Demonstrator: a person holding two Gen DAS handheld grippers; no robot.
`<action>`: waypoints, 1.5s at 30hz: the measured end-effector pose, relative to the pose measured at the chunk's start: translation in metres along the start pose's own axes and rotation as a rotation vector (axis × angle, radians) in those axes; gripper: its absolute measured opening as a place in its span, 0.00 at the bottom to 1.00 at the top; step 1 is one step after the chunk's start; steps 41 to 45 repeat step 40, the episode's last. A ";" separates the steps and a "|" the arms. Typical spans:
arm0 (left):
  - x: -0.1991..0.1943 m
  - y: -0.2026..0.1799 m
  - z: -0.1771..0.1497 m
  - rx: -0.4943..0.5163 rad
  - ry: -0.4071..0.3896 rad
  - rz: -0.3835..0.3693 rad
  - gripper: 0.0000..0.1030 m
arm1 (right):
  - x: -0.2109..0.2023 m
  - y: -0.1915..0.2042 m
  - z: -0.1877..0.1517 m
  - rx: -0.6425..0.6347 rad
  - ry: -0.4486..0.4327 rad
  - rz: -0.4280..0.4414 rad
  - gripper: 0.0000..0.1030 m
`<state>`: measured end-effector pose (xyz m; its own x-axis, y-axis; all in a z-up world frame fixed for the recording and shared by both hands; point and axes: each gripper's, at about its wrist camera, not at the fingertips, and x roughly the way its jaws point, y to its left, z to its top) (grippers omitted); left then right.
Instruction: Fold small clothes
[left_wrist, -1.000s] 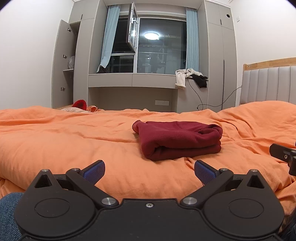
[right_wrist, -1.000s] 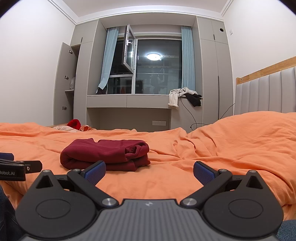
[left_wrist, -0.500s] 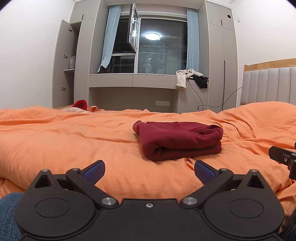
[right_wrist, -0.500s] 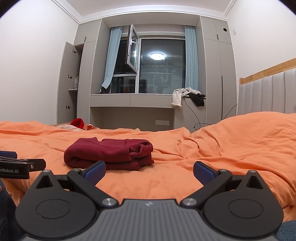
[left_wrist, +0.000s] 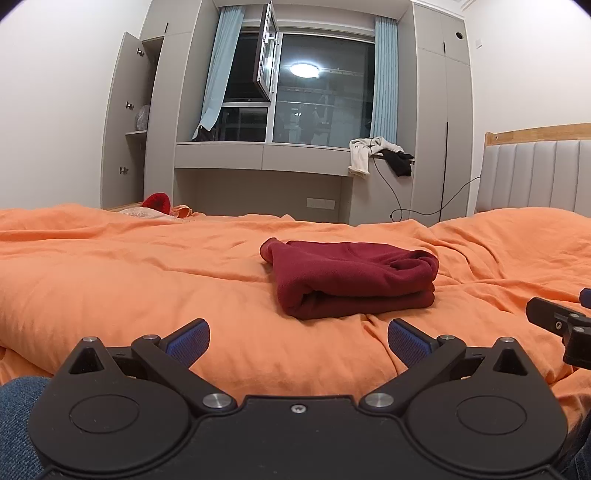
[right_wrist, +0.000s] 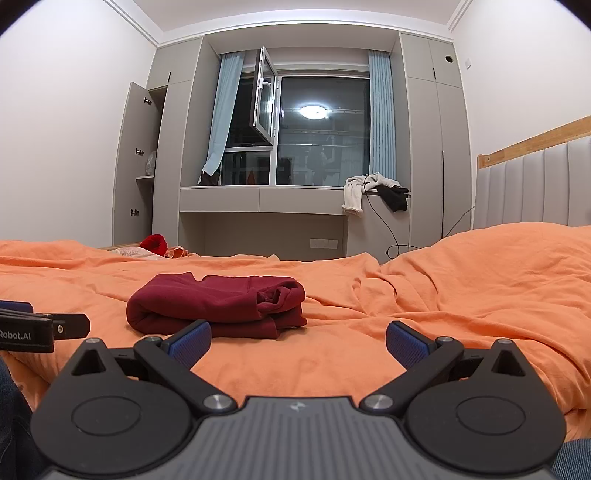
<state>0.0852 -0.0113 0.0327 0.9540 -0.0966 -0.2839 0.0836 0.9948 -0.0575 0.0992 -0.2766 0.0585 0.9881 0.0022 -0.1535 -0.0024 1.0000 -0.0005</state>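
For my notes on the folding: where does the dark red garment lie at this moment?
The dark red garment lies folded on the orange bedcover, in front of both open grippers. It is right of centre in the left wrist view, left of centre in the right wrist view.

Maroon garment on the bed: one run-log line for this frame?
maroon garment: folded, on orange duvet | left claw: open, empty, short of it | right claw: open, empty | no contact

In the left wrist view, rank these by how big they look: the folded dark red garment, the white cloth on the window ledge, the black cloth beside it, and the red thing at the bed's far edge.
1. Folded dark red garment; nearness exaggerates it.
2. White cloth.
3. Black cloth and red thing: too alike to rank.
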 end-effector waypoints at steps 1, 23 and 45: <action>0.000 0.000 0.000 0.000 0.000 0.002 0.99 | 0.000 0.000 0.000 0.000 0.000 -0.001 1.00; 0.002 -0.001 0.001 0.000 0.015 0.017 0.99 | 0.001 0.000 -0.001 -0.005 -0.001 -0.001 1.00; 0.003 -0.001 0.000 0.005 0.018 0.015 1.00 | 0.002 -0.001 -0.003 -0.010 0.001 -0.001 1.00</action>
